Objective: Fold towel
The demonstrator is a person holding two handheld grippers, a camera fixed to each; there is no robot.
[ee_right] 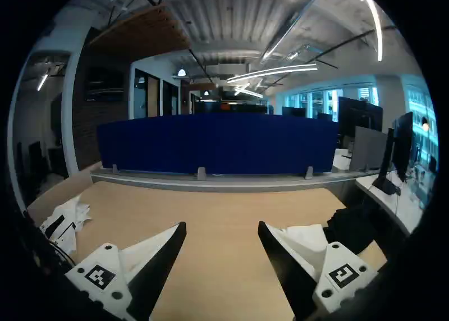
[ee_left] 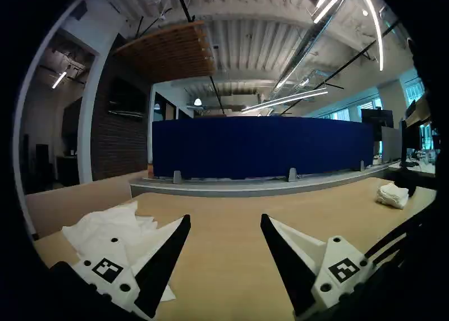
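Left gripper view: the left tongs (ee_left: pixel 224 216) are wide apart and hold nothing. A crumpled white cloth towel (ee_left: pixel 109 228) lies on the pale wooden bench (ee_left: pixel 314 203), just beside the left-hand finger and partly behind it. A small folded white cloth (ee_left: pixel 392 195) sits far off to the right.

Right gripper view: the right tongs (ee_right: pixel 221 224) are wide too, and empty. The crumpled towel (ee_right: pixel 76 209) lies well off to their left. The left tongs look nearer, so they would likely reach it first. The towel is too bunched up to tell its long way.
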